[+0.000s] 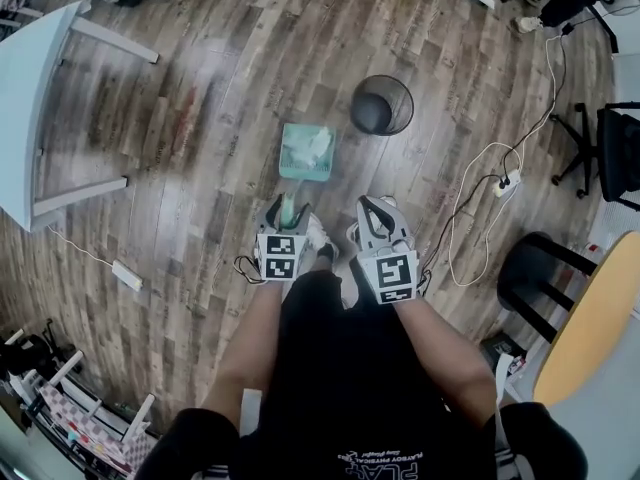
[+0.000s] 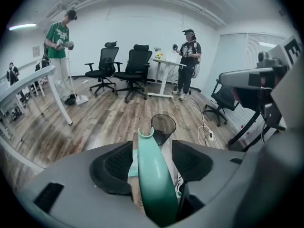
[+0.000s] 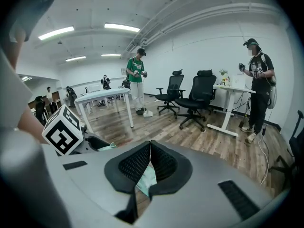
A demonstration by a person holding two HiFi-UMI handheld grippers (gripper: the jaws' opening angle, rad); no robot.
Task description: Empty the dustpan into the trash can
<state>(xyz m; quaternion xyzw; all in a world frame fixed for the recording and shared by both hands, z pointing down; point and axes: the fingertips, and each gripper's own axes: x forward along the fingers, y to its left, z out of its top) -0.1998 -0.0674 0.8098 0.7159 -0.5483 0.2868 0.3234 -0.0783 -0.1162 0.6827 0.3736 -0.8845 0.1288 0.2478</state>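
A teal dustpan (image 1: 298, 164) lies on the wood floor in front of my feet, with white crumpled paper (image 1: 312, 146) in it. Its teal handle (image 2: 154, 179) runs back between the jaws of my left gripper (image 1: 287, 208), which stand wide open, with gaps on both sides of the handle. A black mesh trash can (image 1: 382, 105) stands just beyond the pan to the right, and shows past the handle tip in the left gripper view (image 2: 163, 127). My right gripper (image 1: 372, 205) hangs beside the left one, shut and empty (image 3: 150, 146); a sliver of the pan (image 3: 148, 179) shows under its jaws.
A white desk (image 1: 30, 108) stands at the left, with a power strip (image 1: 127, 275) on the floor nearby. A white cable and socket block (image 1: 505, 181) lie to the right, by a black stool (image 1: 535, 273) and a yellow table (image 1: 600, 318). Office chairs (image 2: 135, 70) and standing people are farther off.
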